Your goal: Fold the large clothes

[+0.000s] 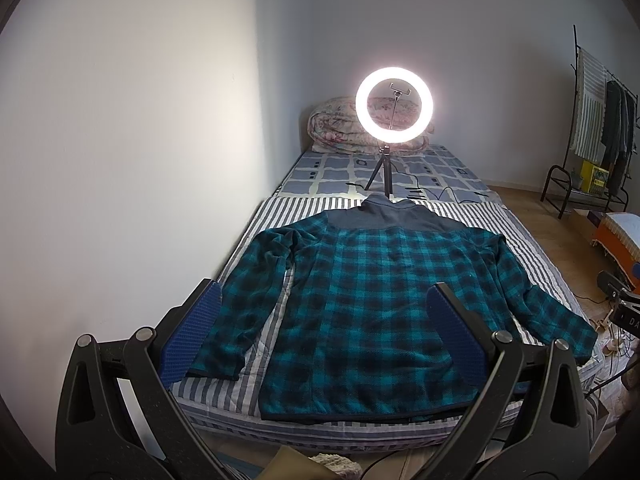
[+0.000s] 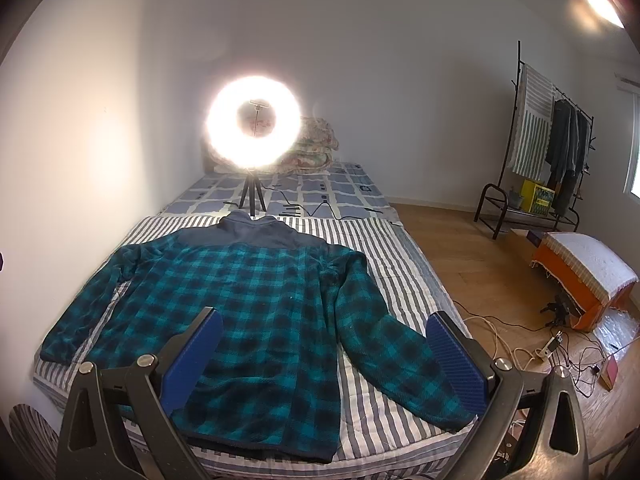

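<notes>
A teal and black plaid fleece jacket point(image 1: 360, 300) with a grey yoke and collar lies flat on the striped bed cover point(image 1: 280, 208), back up, sleeves spread to both sides, hem toward me. My left gripper point(image 1: 324, 300) hovers open above the hem and left sleeve, blue pads apart, holding nothing. In the right wrist view the jacket point(image 2: 248, 300) fills the near bed. My right gripper point(image 2: 324, 324) is open above the hem and right sleeve point(image 2: 400, 356), empty. Part of the right gripper shows at the far right edge of the left wrist view.
A lit ring light on a small tripod point(image 1: 394, 110) stands on the bed just beyond the collar, its cable trailing right. A folded quilt point(image 1: 332, 124) lies at the headboard. White wall runs along the left. Right: wooden floor, clothes rack point(image 2: 552, 148), orange stool point(image 2: 580, 276), cables.
</notes>
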Available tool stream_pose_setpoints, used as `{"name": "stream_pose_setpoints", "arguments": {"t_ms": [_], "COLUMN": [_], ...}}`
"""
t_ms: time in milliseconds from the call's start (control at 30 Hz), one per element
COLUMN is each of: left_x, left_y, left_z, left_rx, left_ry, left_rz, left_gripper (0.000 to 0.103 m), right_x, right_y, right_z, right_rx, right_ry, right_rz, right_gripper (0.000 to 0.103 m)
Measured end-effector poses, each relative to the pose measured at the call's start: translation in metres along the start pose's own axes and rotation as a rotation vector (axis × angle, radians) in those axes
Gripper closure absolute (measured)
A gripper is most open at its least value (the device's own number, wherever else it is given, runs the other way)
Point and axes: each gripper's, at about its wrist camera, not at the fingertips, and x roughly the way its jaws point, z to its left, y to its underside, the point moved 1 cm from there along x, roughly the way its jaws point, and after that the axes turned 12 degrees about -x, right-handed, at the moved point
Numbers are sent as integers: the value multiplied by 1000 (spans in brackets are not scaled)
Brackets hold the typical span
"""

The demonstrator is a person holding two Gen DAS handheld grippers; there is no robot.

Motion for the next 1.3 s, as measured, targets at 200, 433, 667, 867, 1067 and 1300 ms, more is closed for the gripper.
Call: {"name": "stream_pose_setpoints", "arguments": {"t_ms": [200,433,667,867,1067,1300], "left_x": [0,1,1,1,0,1], "left_y": [0,1,1,2,3,8], "left_z": [1,4,5,5,6,7], "left_rx": [-2,-6,-8,-10,-12,-12], "left_ry": [0,0,1,1,1,-7], "left_rz": [3,3,5,7,7,14], "left_gripper": [0,0,0,0,0,0], "right_x": [-1,-2,-2,-3,-2,-2], "right_y": [-2,-1,-2,-2,-3,-5], "right_z": [0,1,2,2,3,8], "right_rx": [-3,-3,-4,-5,-5,-12], "right_ry": [2,2,1,1,0,-7], "right_rz": [-10,-11,-13,-13,-13,-14], "right_gripper": [0,0,0,0,0,0]}}
